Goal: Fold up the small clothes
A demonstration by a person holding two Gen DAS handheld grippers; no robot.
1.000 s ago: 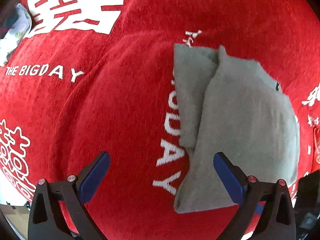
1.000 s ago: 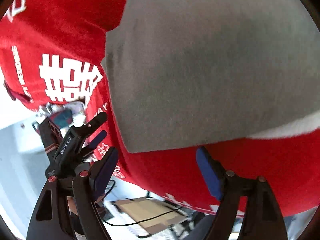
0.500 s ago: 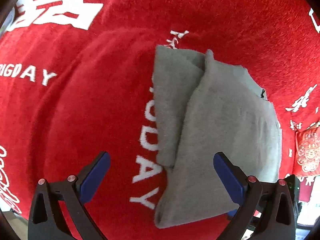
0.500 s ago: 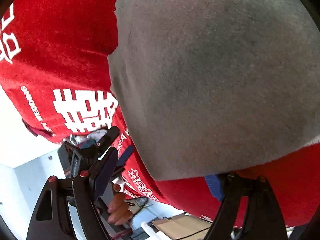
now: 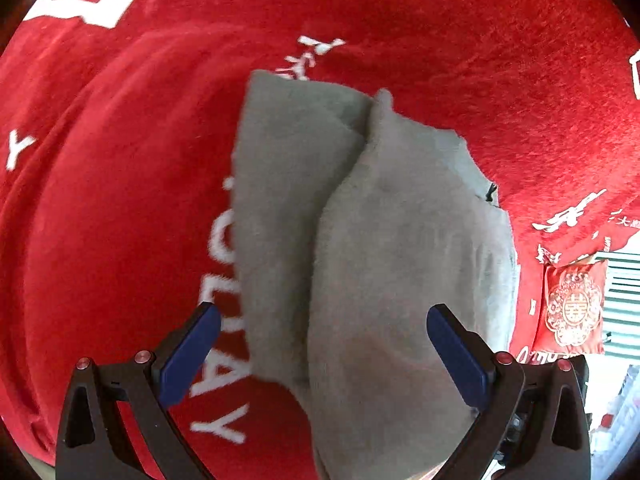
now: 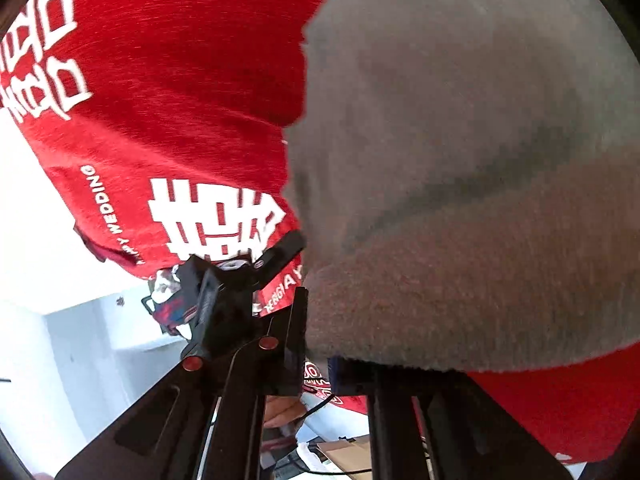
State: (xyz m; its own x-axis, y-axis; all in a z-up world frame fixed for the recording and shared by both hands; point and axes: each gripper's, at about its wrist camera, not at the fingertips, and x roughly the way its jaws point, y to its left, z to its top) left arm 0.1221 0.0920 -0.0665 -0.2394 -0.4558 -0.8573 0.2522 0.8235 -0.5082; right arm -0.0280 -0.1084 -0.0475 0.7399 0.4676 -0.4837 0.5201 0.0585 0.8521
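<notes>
Red printed cloth (image 5: 120, 200) covers my worktop | grey garment (image 5: 380, 260) fills right view | left tongs (image 5: 324, 344) apart | right tongs (image 6: 320, 360) clamped on garment hem

A red fleece cloth (image 5: 120, 208) printed with white letters and characters covers the bench and fills most of both views. On it lies a grey folded garment (image 5: 380, 260), lying from the upper middle to the lower right of the left wrist view, one layer overlapping the other. In the right wrist view the garment (image 6: 460, 160) fills the right side, and the cloth (image 6: 180, 100) drapes over the bench's edge at lower left.
</notes>
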